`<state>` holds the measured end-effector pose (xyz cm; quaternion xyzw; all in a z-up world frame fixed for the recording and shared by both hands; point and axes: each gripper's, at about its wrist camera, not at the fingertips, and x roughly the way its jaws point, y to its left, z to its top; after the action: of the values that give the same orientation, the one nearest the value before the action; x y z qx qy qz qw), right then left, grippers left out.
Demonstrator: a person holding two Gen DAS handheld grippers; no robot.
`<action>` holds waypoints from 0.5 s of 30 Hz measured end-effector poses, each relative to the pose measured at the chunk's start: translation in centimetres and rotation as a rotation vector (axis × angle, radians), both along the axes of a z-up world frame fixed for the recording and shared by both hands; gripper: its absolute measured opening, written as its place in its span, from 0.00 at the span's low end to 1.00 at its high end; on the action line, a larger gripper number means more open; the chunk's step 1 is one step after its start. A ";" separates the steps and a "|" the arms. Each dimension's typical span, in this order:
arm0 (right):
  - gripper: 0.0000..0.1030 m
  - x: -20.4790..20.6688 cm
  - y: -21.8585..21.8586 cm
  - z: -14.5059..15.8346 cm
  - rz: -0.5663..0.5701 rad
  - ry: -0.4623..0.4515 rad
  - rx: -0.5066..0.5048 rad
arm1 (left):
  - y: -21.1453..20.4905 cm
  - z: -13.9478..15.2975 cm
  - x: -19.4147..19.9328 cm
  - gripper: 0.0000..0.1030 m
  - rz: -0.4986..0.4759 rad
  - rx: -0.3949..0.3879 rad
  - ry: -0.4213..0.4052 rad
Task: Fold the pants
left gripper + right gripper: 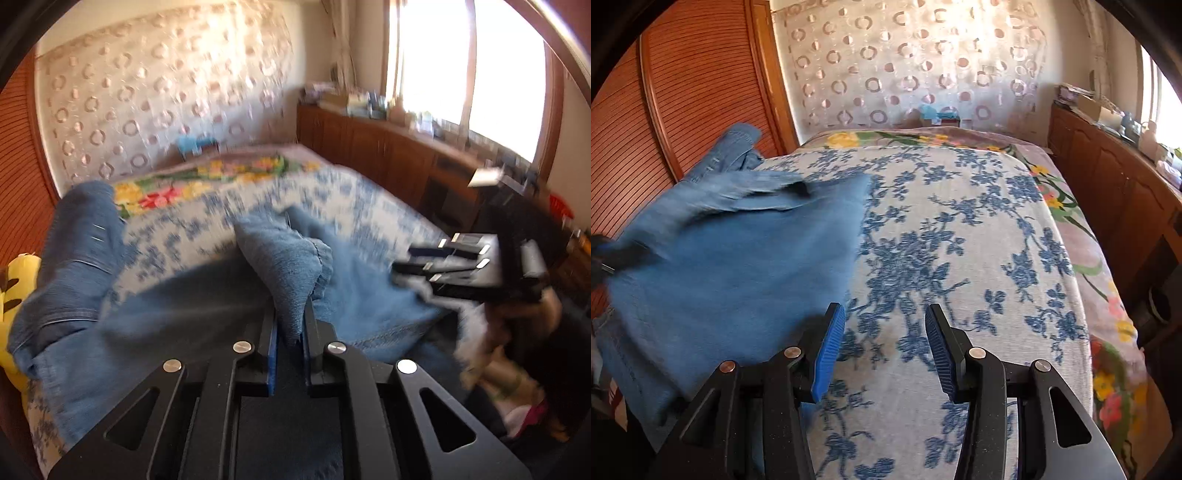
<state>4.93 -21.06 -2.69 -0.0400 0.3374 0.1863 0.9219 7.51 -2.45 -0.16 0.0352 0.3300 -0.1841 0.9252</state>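
Fingers [271,343] of the left gripper [290,332] pinch a fold of the blue denim pants [184,317] at lower centre; the right gripper [884,325] is spread apart, empty, above the floral bed cover [960,240] (pants at left). No readable writing shows.

Bedroom. Bed [960,240] under blue-floral cover; circle-patterned curtain [905,66] behind. Slatted wooden door [683,92] left; cluttered wooden cabinets [388,147] right, beneath bright sunlit window [469,74].
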 end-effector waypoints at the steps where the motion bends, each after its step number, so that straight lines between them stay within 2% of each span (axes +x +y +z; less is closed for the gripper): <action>1: 0.46 -0.1 0.0 0.0 -0.005 -0.002 0.002 | 0.6 0.8 -0.7 0.11 0.007 -0.018 -0.018; 6: 0.46 -0.2 0.4 -0.4 -0.006 0.007 0.011 | 4.1 4.2 -4.9 0.11 0.056 -0.063 -0.095; 9: 0.46 0.3 0.3 -0.7 -0.005 0.008 0.003 | 6.1 4.8 -6.6 0.11 0.098 -0.067 -0.113; 11: 0.46 0.4 0.2 -0.8 -0.003 0.011 0.000 | 7.1 4.4 -6.9 0.11 0.118 -0.067 -0.096; 15: 0.46 0.6 0.2 -1.0 0.005 0.007 -0.019 | 8.5 1.7 -7.1 0.11 0.151 -0.046 -0.011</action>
<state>5.51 -20.90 -3.68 -0.0490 0.3423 0.1854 0.9198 0.38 6.02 1.53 -0.0102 0.3222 -0.1211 0.9388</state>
